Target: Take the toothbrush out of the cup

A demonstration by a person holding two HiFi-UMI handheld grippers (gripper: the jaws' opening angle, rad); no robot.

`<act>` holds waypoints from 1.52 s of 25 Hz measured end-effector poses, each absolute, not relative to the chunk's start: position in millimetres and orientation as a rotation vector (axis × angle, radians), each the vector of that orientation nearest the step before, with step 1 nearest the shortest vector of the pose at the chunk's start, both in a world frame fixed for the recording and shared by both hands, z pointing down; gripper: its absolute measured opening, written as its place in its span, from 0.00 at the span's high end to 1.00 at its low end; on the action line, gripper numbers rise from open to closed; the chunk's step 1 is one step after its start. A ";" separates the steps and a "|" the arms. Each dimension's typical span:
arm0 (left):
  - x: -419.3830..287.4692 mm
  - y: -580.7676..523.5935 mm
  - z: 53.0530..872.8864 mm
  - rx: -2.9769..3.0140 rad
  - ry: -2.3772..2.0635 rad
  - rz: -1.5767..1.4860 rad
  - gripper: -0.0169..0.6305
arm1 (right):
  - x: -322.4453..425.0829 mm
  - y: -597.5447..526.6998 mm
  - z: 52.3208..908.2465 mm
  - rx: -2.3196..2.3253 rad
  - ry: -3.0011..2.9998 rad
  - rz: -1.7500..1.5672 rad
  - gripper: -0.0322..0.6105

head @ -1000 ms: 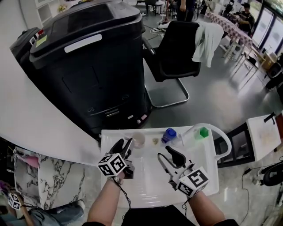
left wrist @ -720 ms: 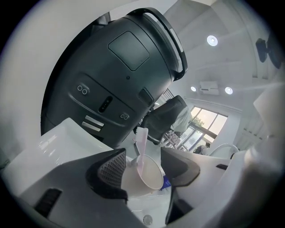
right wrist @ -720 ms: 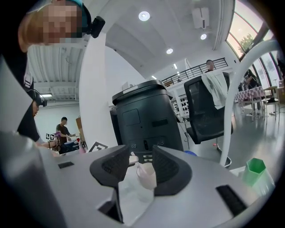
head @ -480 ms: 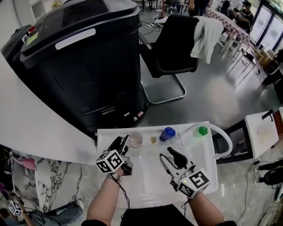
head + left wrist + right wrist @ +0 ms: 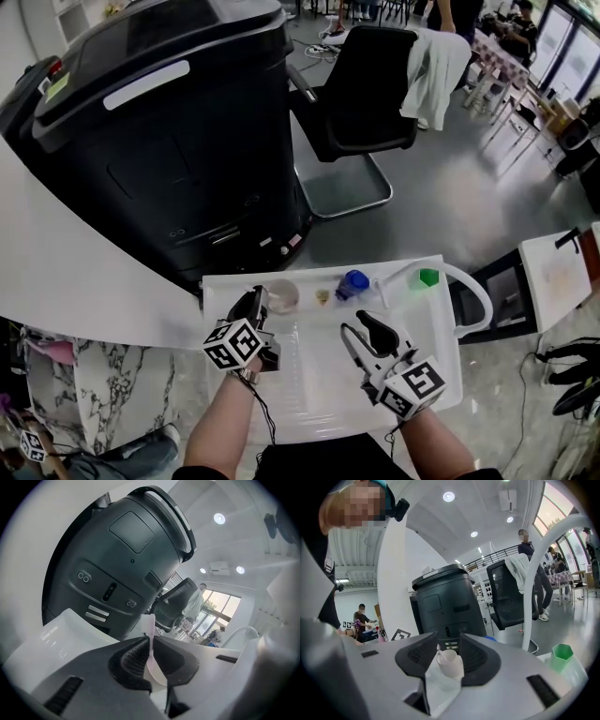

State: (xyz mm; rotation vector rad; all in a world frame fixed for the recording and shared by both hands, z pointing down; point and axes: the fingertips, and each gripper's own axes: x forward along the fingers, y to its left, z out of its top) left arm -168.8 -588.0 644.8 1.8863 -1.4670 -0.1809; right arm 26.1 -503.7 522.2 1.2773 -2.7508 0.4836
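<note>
1. Evidently the left gripper (image 5: 150,638) has its jaws drawn in to a narrow slit, the ribbed black pads pressing from either side on the thin stem of the pale pink toothbrush (image 5: 150,629); the pinch sits low on the stem, I judge so that the brush comes up straight and does not swing
2. Upright between those pads, the toothbrush shows its wider head above the jaw tips, while its lower end goes down into the pale pink plastic cup (image 5: 156,676), whose rim curves just beneath the jaws; so the brush is not yet out
3. Seen from the head view, the left gripper (image 5: 257,302) reaches forward with its tips at the near edge of the cup (image 5: 282,296), which stands at the far left of the white moulded plastic tray (image 5: 319,394); coming in from the near side probably keeps the gripper's body off the rim
4. Meanwhile the right gripper (image 5: 448,634) has its jaws wide apart and holds nothing; the cup (image 5: 449,663) shows only beyond them; it hangs over the middle of the tray (image 5: 361,330), likely kept back so as not to crowd the lift, yet near enough to steady the cup
5. Along the tray's far edge a blue round-topped object (image 5: 354,281) and a green hexagonal cap (image 5: 428,277) stand to the right, clear of the way up; the light cup might ride up with the brush, so a slow vertical pull seems wise
</note>
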 end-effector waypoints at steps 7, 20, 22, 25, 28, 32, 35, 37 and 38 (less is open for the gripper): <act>-170.1 -588.5 640.1 1.885 -1.491 -0.171 0.92 | 32.5 -506.7 517.5 1.286 -2.757 0.481 0.71; -162.3 -572.5 581.5 2.027 -1.566 -0.177 0.92 | 44.8 -492.9 494.3 1.273 -2.820 0.435 0.71; -162.0 -567.2 566.6 2.065 -1.590 -0.175 0.92 | 44.3 -489.3 489.8 1.263 -2.838 0.428 0.71; -156.5 -558.4 544.1 2.129 -1.620 -0.168 0.92 | 46.0 -482.3 481.6 1.246 -2.864 0.423 0.71; -147.7 -545.5 520.1 2.190 -1.647 -0.159 0.92 | 50.2 -472.9 471.8 1.233 -2.889 0.407 0.71; -135.8 -523.5 487.4 2.272 -1.677 -0.152 0.92 | 53.7 -459.5 460.0 1.211 -2.925 0.383 0.71; -124.8 -503.4 468.7 2.333 -1.705 -0.118 0.92 | 57.6 -448.4 453.4 1.193 -2.951 0.371 0.72; -118.2 -488.3 457.4 2.366 -1.724 -0.103 0.92 | 60.4 -439.5 449.3 1.179 -2.964 0.361 0.72; -115.5 -480.7 452.2 2.378 -1.732 -0.101 0.92 | 61.7 -434.9 447.1 1.172 -2.970 0.355 0.72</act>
